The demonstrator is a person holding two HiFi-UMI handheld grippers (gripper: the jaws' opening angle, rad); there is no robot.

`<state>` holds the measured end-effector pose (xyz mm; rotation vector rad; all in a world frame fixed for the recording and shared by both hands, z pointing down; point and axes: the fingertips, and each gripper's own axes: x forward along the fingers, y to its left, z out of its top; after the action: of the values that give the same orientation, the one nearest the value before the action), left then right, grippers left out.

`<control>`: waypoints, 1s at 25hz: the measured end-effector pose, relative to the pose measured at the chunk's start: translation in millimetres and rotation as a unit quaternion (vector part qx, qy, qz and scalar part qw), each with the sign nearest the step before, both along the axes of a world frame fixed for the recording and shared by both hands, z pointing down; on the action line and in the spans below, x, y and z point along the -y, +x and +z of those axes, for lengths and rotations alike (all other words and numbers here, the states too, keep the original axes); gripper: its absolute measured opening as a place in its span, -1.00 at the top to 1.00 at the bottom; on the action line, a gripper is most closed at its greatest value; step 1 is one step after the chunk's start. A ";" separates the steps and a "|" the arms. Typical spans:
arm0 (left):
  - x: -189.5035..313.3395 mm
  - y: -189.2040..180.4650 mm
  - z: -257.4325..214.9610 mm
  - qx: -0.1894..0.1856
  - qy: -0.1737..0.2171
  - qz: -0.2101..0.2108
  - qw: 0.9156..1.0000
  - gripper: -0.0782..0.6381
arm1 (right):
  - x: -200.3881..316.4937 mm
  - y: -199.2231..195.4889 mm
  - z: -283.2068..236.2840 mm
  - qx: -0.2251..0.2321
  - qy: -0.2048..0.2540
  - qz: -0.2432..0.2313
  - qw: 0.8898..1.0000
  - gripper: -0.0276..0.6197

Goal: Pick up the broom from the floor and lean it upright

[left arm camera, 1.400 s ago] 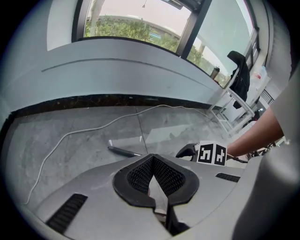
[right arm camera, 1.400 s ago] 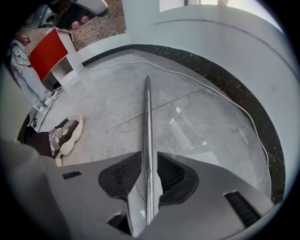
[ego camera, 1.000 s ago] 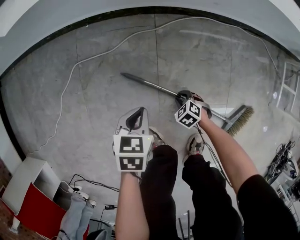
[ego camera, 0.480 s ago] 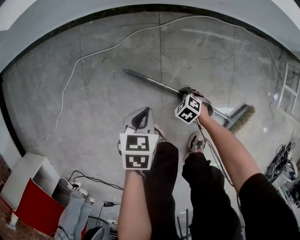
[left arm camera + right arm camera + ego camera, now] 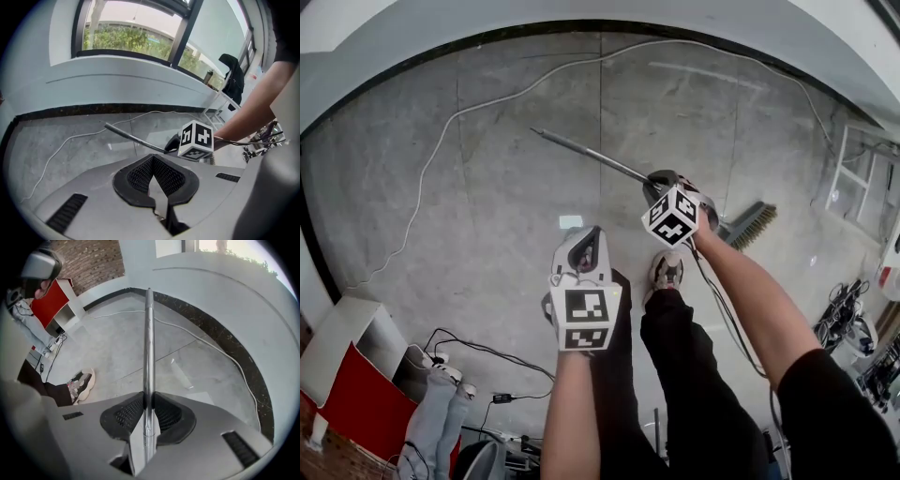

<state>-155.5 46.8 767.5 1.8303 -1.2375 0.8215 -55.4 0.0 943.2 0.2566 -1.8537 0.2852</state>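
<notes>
The right hand-held gripper [image 5: 661, 185] had just been closing and gripped the long silvery metal handle of the broom [image 5: 591, 154], whose axis ran straight out past its jaws, the straw-bristled head [image 5: 750, 225] behind it, low by the grey concrete floor [image 5: 487, 206]. The left hand-held gripper [image 5: 584, 246], jaws together on nothing, hung beside, the handle's free length lying ahead and to its right.

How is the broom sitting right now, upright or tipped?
Tipped: the broom slants over the floor; the right claw, jaws just closed, grips its handle.
</notes>
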 end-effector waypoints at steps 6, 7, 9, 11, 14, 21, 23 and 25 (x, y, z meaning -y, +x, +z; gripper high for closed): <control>22.2 -10.5 -22.5 0.008 0.008 0.025 1.000 0.78 | 12.8 10.8 -42.1 0.003 0.008 0.016 1.000 0.70; 26.2 -12.4 -28.3 0.015 0.009 0.033 0.999 0.78 | 15.4 11.5 -49.9 0.007 0.009 0.019 1.000 0.70; 34.2 -11.7 -41.3 0.019 0.011 0.039 0.999 0.78 | 21.7 15.7 -65.5 0.014 0.013 0.028 0.999 0.70; 42.7 -6.1 -54.9 0.019 0.017 0.039 0.999 0.78 | 30.5 21.5 -80.9 0.019 0.019 0.037 0.999 0.70; 47.6 6.9 -72.2 0.016 0.022 0.044 0.999 0.78 | 37.9 29.6 -103.8 0.028 0.024 0.047 0.998 0.70; 48.8 17.5 -100.3 0.022 0.015 0.050 0.998 0.78 | 59.9 39.5 -143.6 0.040 0.044 0.072 0.996 0.70; 50.8 21.1 -108.7 0.026 0.023 0.052 0.998 0.78 | 61.7 41.8 -152.7 0.045 0.045 0.072 0.995 0.70; 51.7 26.3 -113.2 0.024 0.027 0.053 0.998 0.78 | 64.1 46.3 -160.7 0.045 0.048 0.075 0.995 0.70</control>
<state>-129.2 -5.0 654.3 1.9439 -1.2116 0.9029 -9.2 -64.1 782.5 0.4567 -1.9434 0.3162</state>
